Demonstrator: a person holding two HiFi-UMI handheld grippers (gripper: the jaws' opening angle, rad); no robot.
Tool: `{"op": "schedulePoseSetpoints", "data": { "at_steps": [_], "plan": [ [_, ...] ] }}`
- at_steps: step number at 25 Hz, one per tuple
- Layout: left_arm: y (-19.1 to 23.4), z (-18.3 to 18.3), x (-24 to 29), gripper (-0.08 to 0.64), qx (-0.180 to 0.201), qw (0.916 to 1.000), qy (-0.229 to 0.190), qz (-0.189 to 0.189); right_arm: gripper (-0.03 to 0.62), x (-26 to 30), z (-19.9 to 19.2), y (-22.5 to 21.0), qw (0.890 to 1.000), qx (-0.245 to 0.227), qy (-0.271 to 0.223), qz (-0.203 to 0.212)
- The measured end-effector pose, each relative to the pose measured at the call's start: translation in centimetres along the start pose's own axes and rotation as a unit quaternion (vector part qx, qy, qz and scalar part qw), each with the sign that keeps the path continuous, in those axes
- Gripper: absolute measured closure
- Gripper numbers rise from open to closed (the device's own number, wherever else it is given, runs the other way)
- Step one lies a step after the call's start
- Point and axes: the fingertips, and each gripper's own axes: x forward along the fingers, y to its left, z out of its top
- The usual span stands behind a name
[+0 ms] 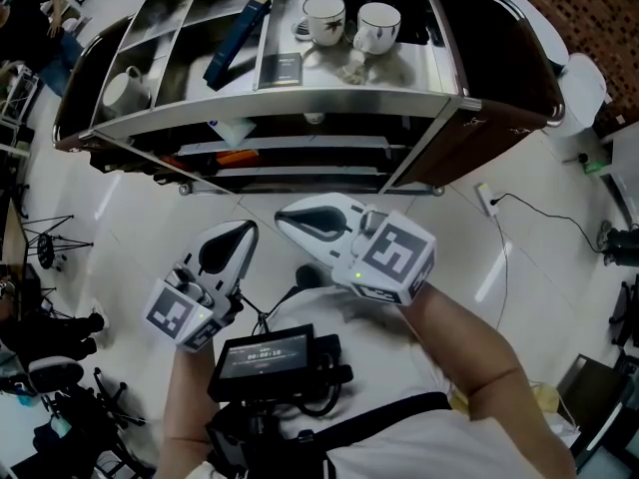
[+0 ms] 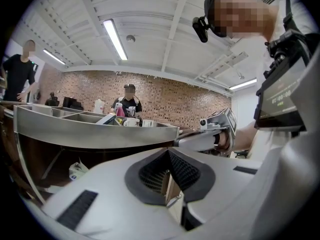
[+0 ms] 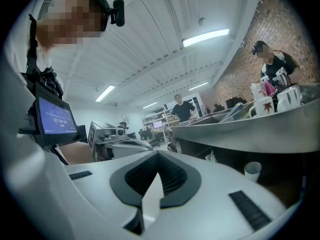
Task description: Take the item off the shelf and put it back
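Observation:
A curved metal shelf unit (image 1: pixel 280 103) stands ahead of me. Its top tier holds two white mugs (image 1: pixel 324 18) (image 1: pixel 377 26), a dark blue box (image 1: pixel 238 38) lying slanted, a small dark card (image 1: pixel 286 68) and a white jug (image 1: pixel 125 90). Both grippers hang in front of the shelf, short of it and apart from every item. My left gripper (image 1: pixel 240 230) is shut and empty. Beside it my right gripper (image 1: pixel 285 218) is also shut with nothing between its fingers. In the right gripper view the mugs (image 3: pixel 265 105) show above the shelf rim (image 3: pixel 250 129).
A white cup (image 3: pixel 253 170) sits on a lower tier. A power strip with its cable (image 1: pixel 486 200) lies on the floor at the right, and tripod legs (image 1: pixel 50 242) stand at the left. People stand behind the shelf (image 2: pixel 129 101). A screen device (image 1: pixel 275 357) hangs at my chest.

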Motion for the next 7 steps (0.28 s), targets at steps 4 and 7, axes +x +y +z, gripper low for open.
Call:
{"op": "schedulePoseSetpoints", "data": {
  "at_steps": [4,7],
  "plan": [
    [0.28,0.09,0.03,0.56,-0.001,1.0,-0.002,0.0,0.589,0.39,-0.05,-0.19,1.0,-0.005,-0.001,0.0],
    [0.49,0.06,0.06,0.56,0.0,1.0,-0.002,0.0,0.589,0.64,-0.06,-0.24,1.0,-0.006,-0.002,0.002]
  ]
}}
